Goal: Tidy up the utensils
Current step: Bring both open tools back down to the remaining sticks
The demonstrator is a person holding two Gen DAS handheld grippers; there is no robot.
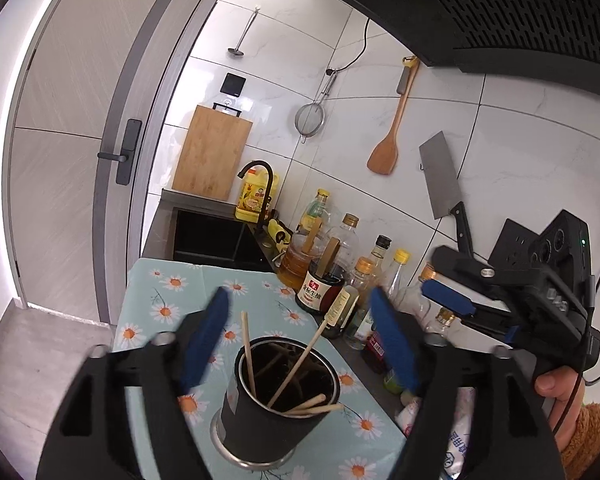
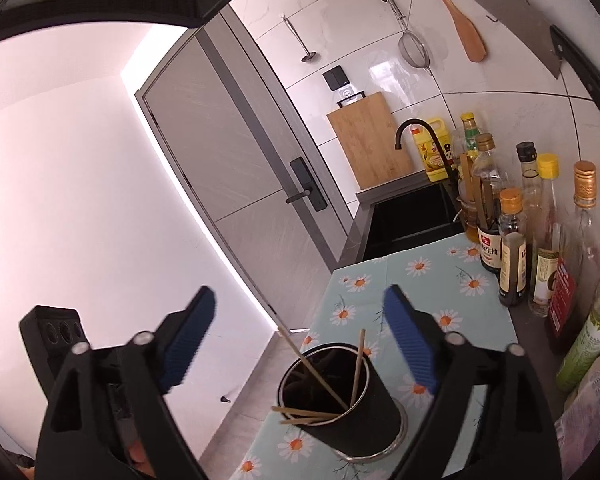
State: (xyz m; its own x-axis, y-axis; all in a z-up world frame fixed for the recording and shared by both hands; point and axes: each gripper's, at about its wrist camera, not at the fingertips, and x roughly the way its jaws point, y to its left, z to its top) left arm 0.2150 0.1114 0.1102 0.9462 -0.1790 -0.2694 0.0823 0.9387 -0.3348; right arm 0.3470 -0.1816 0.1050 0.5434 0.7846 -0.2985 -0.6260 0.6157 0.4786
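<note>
Here we see a black utensil cup (image 1: 280,396) standing upright on a daisy-print cloth (image 1: 256,292) that covers the counter. The cup sits close to the near edge of the cloth, its steel base rim showing at the bottom. Several wooden chopsticks (image 1: 296,364) are inside it: two stand steeply and poke well above the rim, and two more lie low, leaning out over the rim on the side nearer us.

Our left gripper (image 1: 300,340) hovers just above and behind the cup with its jaws spread wide; the blue pads (image 1: 206,336) stand apart on either side of the cup's mouth, touching neither the cup nor any chopstick. Our right gripper (image 2: 300,340) is likewise released, jaws wide, nothing between them, with the cup (image 2: 344,400) and chopsticks (image 2: 316,372) below its opening. In the left wrist view the right gripper (image 1: 448,300) also shows at the right edge, held by a hand (image 1: 560,392) in a fuzzy brown sleeve.

Along the far right edge of the cloth, against the tiled wall, stands a crowd of sauce and oil bottles (image 1: 340,276). Beyond the cloth's far edge lies a dark sink (image 1: 212,236) with a black tap (image 1: 260,188), a yellow jug (image 1: 256,196) and a wooden cutting board (image 1: 212,152) leaning behind it. On the wall hang a strainer (image 1: 310,118), a wooden spatula (image 1: 388,136) and a cleaver (image 1: 440,176). A grey door (image 1: 72,160) closes the left side.
</note>
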